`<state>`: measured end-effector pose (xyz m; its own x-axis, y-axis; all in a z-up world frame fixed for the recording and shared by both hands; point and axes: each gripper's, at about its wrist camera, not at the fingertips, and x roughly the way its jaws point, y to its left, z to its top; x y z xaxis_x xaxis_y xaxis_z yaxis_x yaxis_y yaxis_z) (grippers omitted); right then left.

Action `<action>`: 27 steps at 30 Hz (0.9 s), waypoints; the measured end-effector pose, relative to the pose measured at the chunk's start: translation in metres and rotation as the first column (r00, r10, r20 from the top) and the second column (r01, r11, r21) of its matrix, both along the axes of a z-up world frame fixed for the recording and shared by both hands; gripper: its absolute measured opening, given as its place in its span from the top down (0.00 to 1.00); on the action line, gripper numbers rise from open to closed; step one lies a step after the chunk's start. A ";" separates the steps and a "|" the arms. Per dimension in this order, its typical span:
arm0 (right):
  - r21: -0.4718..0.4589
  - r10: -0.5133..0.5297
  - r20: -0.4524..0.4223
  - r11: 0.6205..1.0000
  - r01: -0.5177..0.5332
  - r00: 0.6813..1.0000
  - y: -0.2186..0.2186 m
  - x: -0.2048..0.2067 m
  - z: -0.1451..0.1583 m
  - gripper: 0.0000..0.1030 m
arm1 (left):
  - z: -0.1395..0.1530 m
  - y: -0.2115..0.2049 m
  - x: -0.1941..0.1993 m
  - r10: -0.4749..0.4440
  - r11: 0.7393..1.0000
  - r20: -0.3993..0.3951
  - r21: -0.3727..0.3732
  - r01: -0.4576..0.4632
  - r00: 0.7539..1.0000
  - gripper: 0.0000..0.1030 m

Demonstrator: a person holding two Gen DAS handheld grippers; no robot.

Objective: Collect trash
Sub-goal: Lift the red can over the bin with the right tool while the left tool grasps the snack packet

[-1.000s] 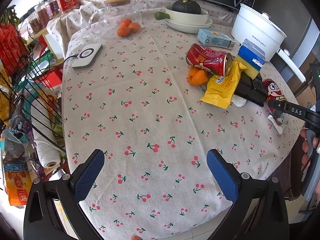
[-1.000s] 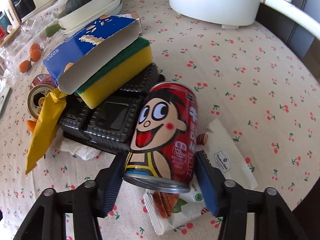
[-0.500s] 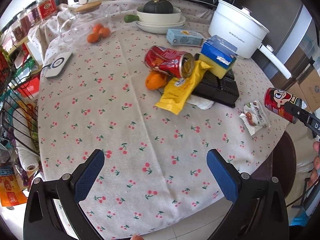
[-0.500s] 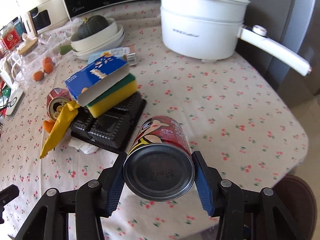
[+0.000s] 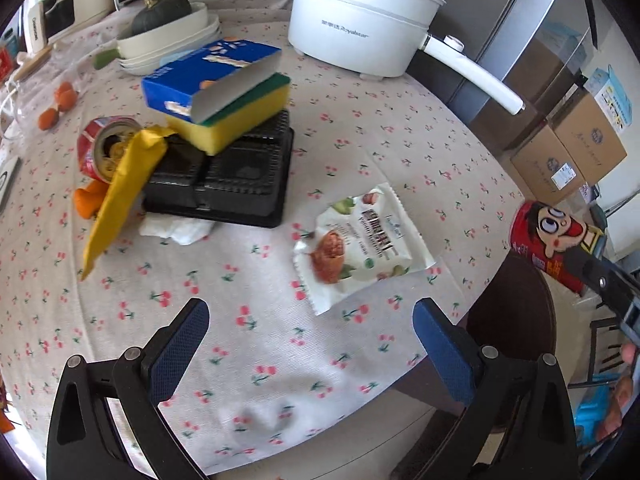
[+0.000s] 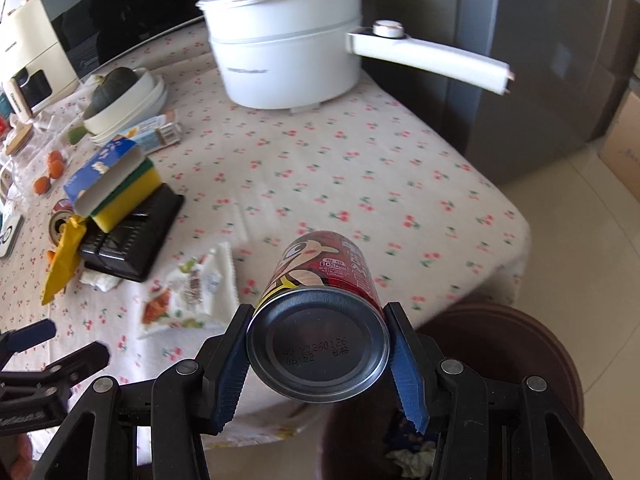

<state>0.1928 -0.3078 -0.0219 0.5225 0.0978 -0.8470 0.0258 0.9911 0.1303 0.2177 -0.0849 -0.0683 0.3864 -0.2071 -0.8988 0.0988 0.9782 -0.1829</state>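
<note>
My right gripper (image 6: 320,344) is shut on a red cartoon drink can (image 6: 320,320), held in the air past the table's edge over a dark brown bin (image 6: 520,344); the same can (image 5: 552,240) shows at the right of the left wrist view. My left gripper (image 5: 312,344) is open with nothing between its fingers, hovering over the tablecloth just short of a white snack packet (image 5: 360,240). More trash lies further back: a yellow wrapper (image 5: 120,196), a crumpled tissue (image 5: 176,228), a black plastic tray (image 5: 224,176), a blue box (image 5: 208,76) and an open red tin (image 5: 100,148).
A white electric pot (image 5: 360,28) with a long handle (image 5: 472,76) stands at the back. A yellow-green sponge (image 5: 236,120) sits on the black tray. Bowls holding a squash (image 5: 168,28) and small oranges (image 5: 60,100) lie far left. Cardboard boxes (image 5: 568,156) stand on the floor at right.
My right gripper lifted the red can off the table and carried it back over the brown bin. My left gripper swung right across the table toward the snack packet.
</note>
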 end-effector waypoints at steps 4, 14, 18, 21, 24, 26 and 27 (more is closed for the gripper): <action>0.001 -0.037 -0.006 0.999 0.037 0.999 -0.030 -0.010 -0.001 0.46 | -0.010 -0.026 0.017 0.096 0.995 0.000 -0.014 -0.096 0.995 0.00; -0.002 -0.082 -0.036 0.997 0.082 0.996 -0.076 -0.023 -0.013 0.46 | -0.048 -0.047 0.032 0.260 0.960 0.036 0.097 -0.263 0.965 0.00; 0.004 -0.088 -0.046 0.996 0.088 0.995 -0.082 -0.022 -0.017 0.46 | -0.048 -0.043 0.028 0.268 0.958 0.063 0.089 -0.273 0.961 0.04; 0.009 -0.084 -0.047 0.996 0.085 0.995 -0.080 -0.023 -0.017 0.46 | -0.045 -0.036 0.022 0.273 0.957 0.074 0.076 -0.278 0.959 0.16; 0.004 -0.076 -0.044 0.997 0.076 0.996 -0.076 -0.023 -0.016 0.46 | -0.039 -0.026 0.014 0.265 0.961 0.082 0.059 -0.270 0.961 0.35; 0.000 -0.070 -0.043 0.998 0.070 0.997 -0.072 -0.023 -0.016 0.46 | -0.035 -0.018 0.011 0.254 0.965 0.078 0.047 -0.258 0.964 0.48; -0.003 -0.066 -0.043 0.998 0.066 0.997 -0.070 -0.023 -0.016 0.46 | -0.035 -0.014 0.012 0.250 0.967 0.070 0.036 -0.253 0.966 0.54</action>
